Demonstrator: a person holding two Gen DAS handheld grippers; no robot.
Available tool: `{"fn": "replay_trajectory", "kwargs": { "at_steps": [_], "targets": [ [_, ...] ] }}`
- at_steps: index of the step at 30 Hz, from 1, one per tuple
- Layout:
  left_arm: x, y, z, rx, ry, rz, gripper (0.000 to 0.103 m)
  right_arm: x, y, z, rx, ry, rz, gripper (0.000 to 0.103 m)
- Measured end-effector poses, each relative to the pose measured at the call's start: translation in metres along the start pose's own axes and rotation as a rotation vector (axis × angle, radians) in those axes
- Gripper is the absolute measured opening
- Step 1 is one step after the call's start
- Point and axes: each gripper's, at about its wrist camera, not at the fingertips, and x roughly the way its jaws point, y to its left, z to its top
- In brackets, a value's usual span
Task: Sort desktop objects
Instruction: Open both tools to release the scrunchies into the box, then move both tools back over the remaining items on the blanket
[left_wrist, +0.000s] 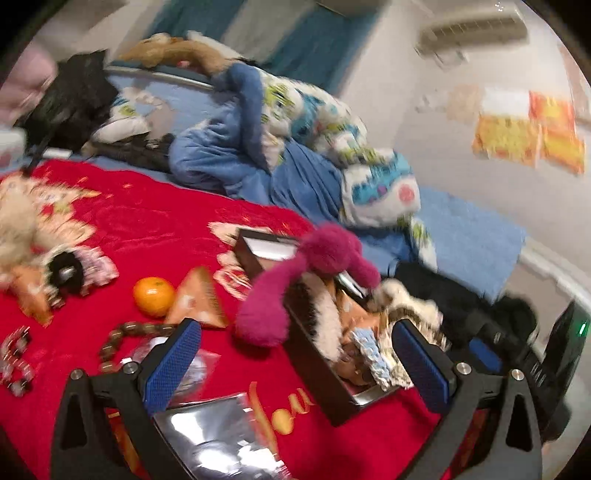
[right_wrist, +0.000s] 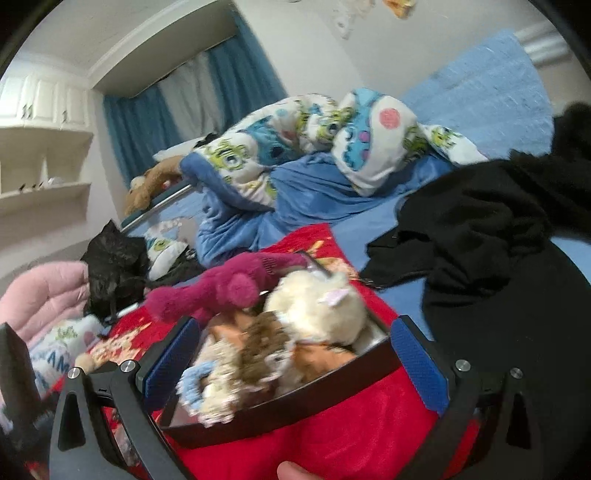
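the box (right_wrist: 295, 402) sits low centre in the right view, heaped with soft toys (right_wrist: 314, 317) — filling looks part done. right gripper (right_wrist: 295, 365) gapes wide, empty. left gripper (left_wrist: 295, 362) likewise wide, empty — next i'd guess the orange (left_wrist: 154, 296), centre left on the red cloth (left_wrist: 147, 221).

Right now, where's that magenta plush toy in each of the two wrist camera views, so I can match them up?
Left wrist view: the magenta plush toy lies right of centre, draped over the near-left edge of the dark box, beyond the open left gripper.
Right wrist view: it sits left of centre, at the box's far-left side, beyond the open right gripper.
Shared landmark: the red blanket under the box.
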Motion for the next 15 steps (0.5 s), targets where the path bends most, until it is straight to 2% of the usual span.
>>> {"fn": "replay_trajectory", "kwargs": {
  "at_steps": [3,5,6,8,10,15],
  "targets": [
    [-0.016,0.019,0.009,-0.034,-0.005,0.012,0.103,-0.005,0.019,-0.002,-0.039,0.008,0.022,0.103],
    [-0.026,0.024,0.013,0.040,0.006,0.063,0.103,-0.007,0.032,-0.004,-0.072,0.008,0.036,0.103],
    [-0.034,0.026,0.014,0.098,-0.005,0.113,0.103,-0.007,0.037,-0.005,-0.085,0.011,0.039,0.103],
    [-0.046,0.034,0.014,0.136,-0.010,0.149,0.103,-0.007,0.047,-0.007,-0.112,0.019,0.041,0.103],
    [-0.060,0.048,0.016,0.123,0.002,0.155,0.103,-0.006,0.057,-0.008,-0.133,0.026,0.044,0.103],
    [-0.090,0.077,0.023,0.098,-0.023,0.229,0.103,-0.002,0.082,-0.012,-0.207,0.042,0.035,0.103]
  ]
}}
